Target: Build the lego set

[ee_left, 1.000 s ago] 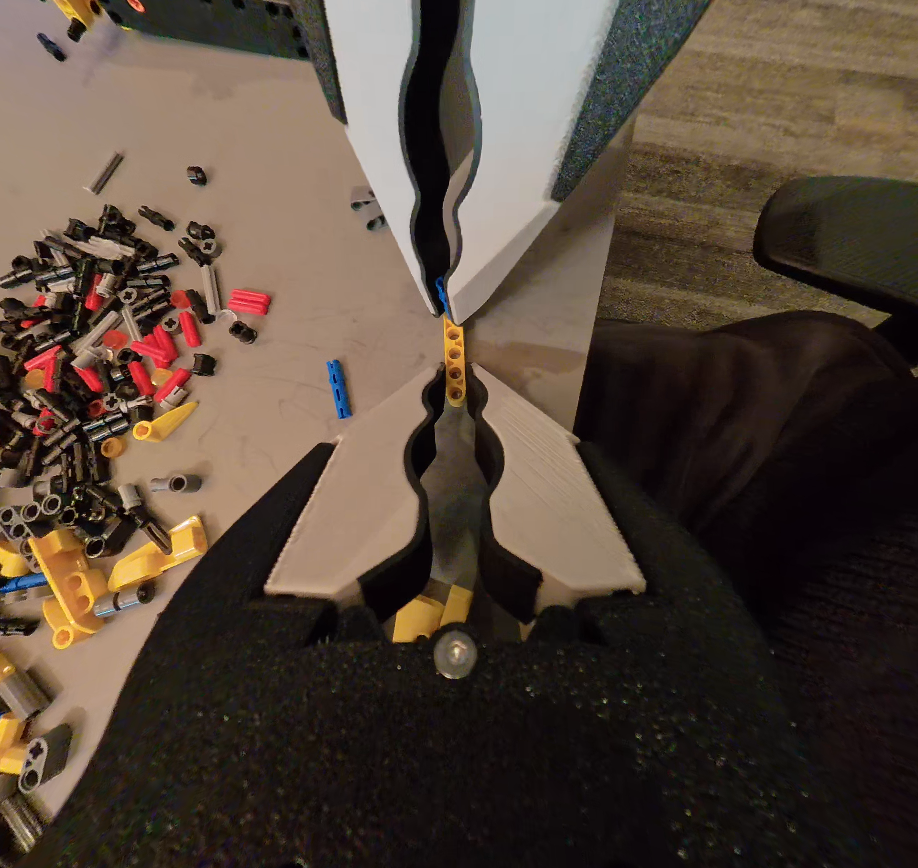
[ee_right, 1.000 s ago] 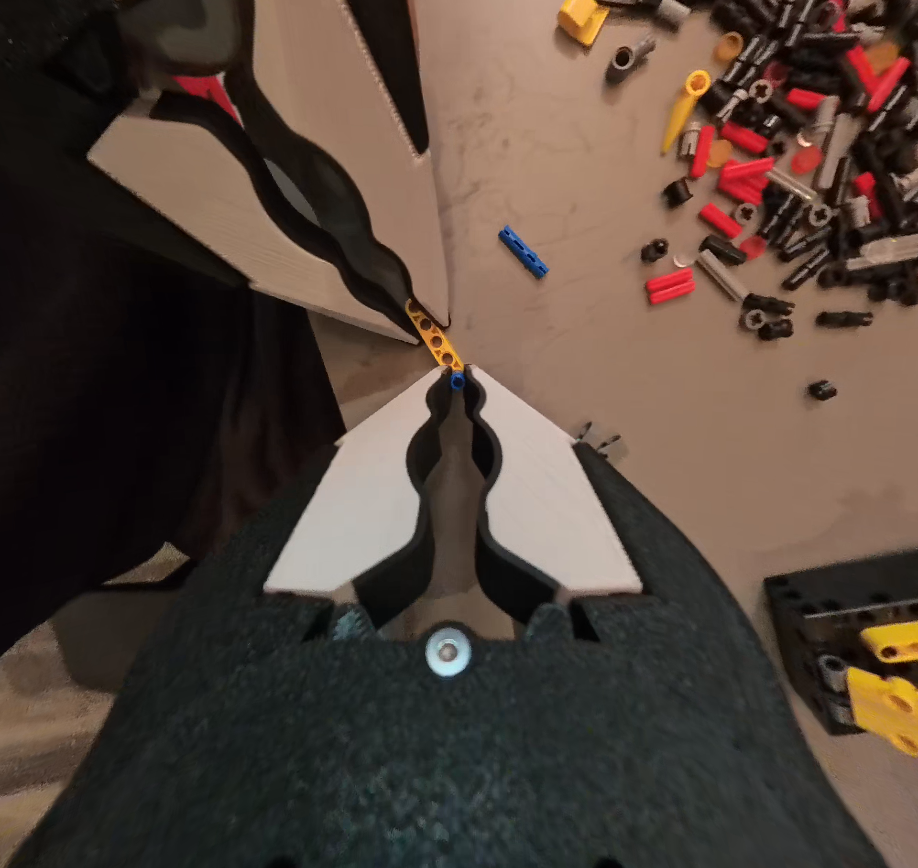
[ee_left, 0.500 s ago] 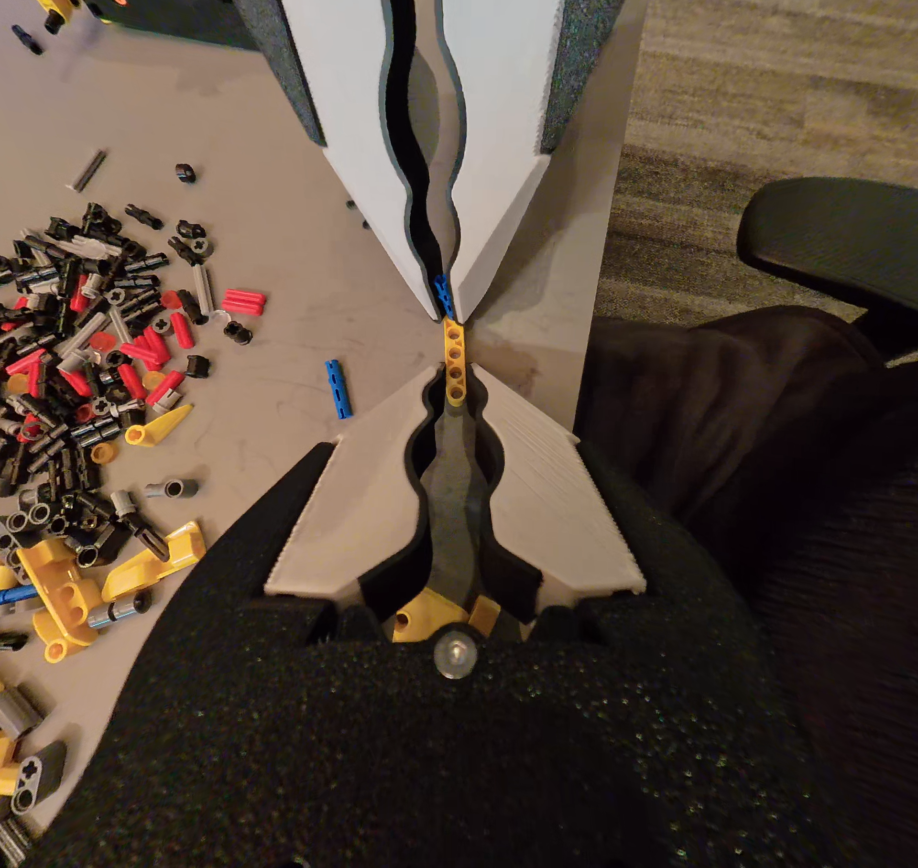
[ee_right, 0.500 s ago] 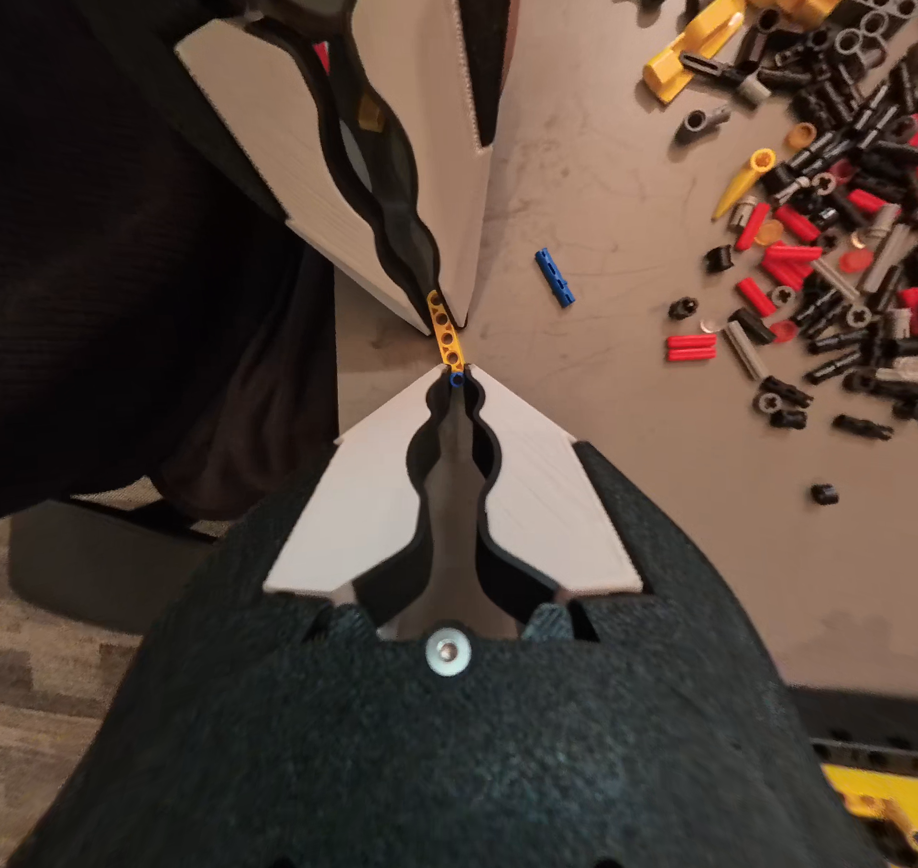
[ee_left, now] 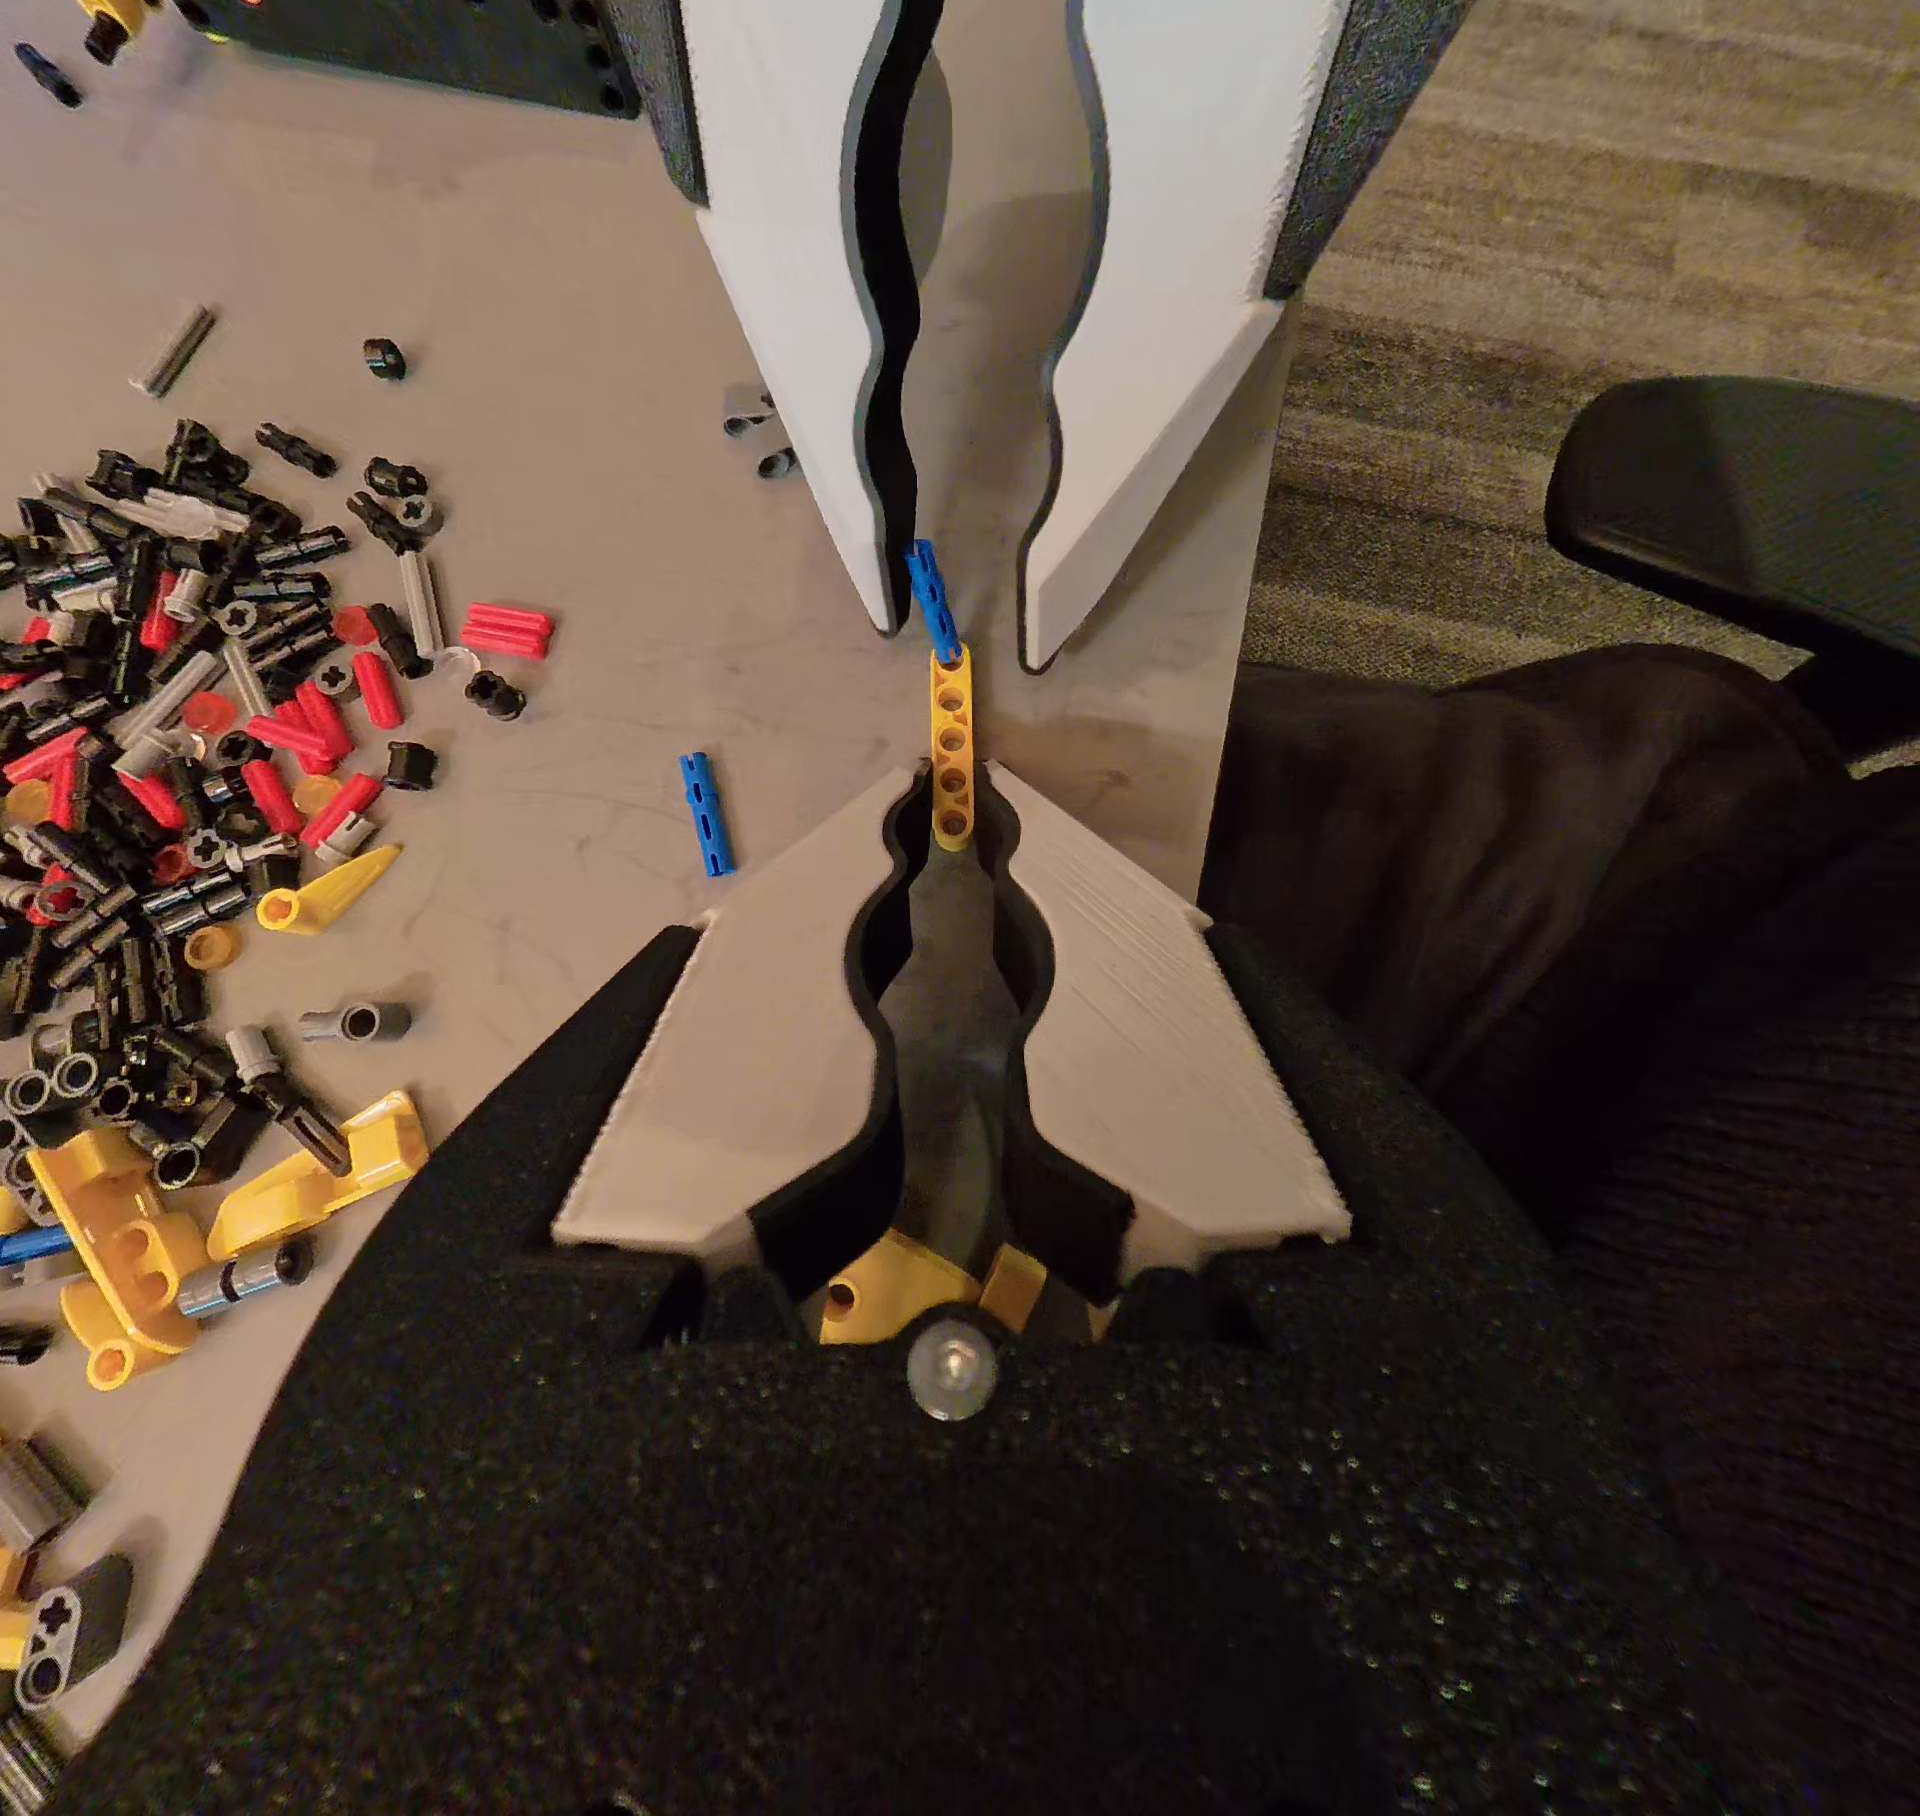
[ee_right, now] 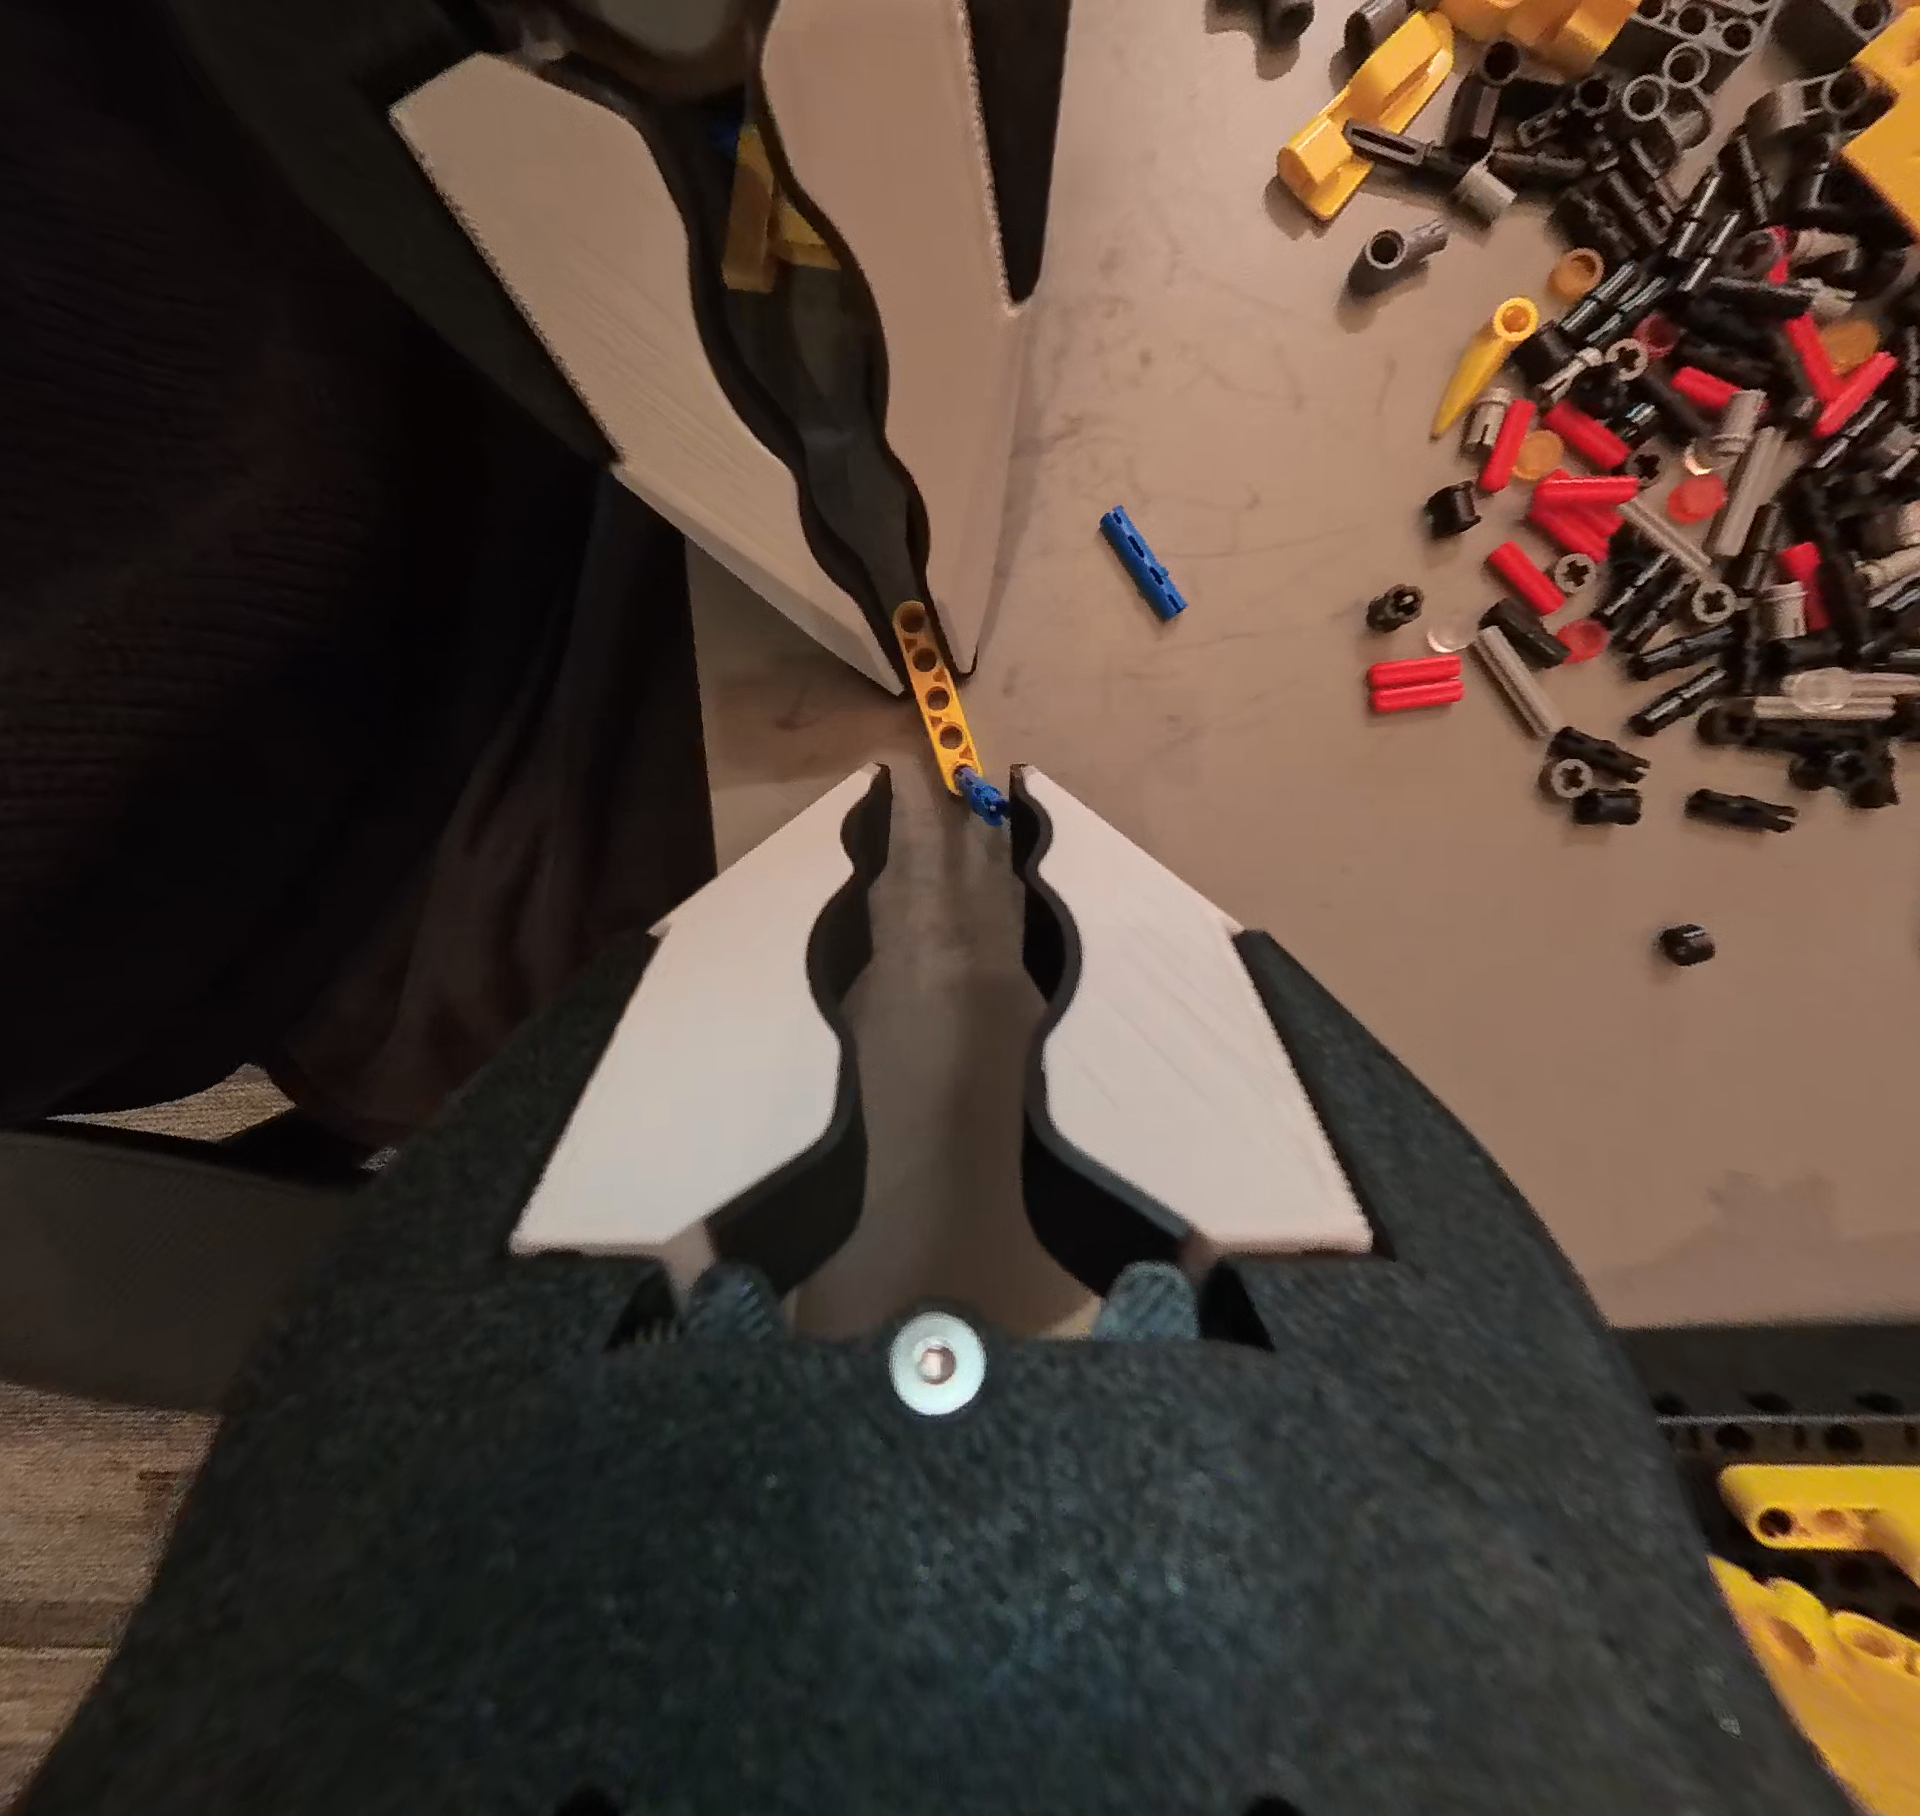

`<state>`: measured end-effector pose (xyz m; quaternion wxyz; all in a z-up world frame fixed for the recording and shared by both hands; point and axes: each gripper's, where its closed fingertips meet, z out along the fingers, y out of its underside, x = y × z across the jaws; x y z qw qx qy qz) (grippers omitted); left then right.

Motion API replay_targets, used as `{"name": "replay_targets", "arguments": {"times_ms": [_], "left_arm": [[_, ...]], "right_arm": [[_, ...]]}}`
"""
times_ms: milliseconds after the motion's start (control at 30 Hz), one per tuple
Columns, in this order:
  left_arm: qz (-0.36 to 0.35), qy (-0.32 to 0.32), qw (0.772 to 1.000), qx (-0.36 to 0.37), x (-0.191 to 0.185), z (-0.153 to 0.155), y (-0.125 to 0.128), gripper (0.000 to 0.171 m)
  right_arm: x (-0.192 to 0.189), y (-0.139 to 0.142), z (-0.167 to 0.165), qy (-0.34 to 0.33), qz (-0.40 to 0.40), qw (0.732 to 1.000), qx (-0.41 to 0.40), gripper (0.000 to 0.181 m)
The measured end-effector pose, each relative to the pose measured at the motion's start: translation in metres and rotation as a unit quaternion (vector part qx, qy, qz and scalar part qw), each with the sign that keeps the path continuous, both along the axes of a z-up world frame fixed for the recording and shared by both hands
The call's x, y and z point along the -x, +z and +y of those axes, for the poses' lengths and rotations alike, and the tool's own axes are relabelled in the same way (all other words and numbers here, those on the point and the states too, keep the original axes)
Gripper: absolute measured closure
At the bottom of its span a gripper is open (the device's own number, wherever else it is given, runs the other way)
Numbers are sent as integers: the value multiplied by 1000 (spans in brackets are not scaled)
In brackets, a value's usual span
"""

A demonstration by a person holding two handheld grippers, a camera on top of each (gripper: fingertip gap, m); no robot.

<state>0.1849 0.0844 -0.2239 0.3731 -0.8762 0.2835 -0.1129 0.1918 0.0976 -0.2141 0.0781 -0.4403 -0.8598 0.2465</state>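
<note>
Between the opposed tips: right gripper (ee_right: 951, 779) has just parted, releasing blue pin (ee_right: 982, 796), now seated in yellow beam's (ee_left: 953, 758) end; left gripper (ee_left: 953, 779) stays clamped on it.

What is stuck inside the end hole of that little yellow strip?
A blue pin sits in the end hole of the yellow strip, jutting toward the open right tool. How deep it goes is hidden.

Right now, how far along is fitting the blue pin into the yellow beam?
Done: the pin sits in the beam's end hole. In hand: the left tool grips the beam; the right tool is open, one finger against the pin. Left: I cannot tell if it is fully seated.
</note>
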Motion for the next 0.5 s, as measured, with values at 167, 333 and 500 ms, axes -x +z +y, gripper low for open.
{"name": "replay_targets", "arguments": {"times_ms": [167, 333, 500], "left_arm": [[1, 0, 1000, 0, 0, 0, 0, 164], [23, 22, 999, -11, 6, 2, 1, 152], [-43, 40, 996, -62, 9, 0, 47, 122]], "right_arm": [[2, 1, -1, 0, 14, 1000, -17, 176], [5, 13, -2, -30, 41, 999, 8, 176], [10, 58, -6, -92, 149, 982, 71, 176]]}}
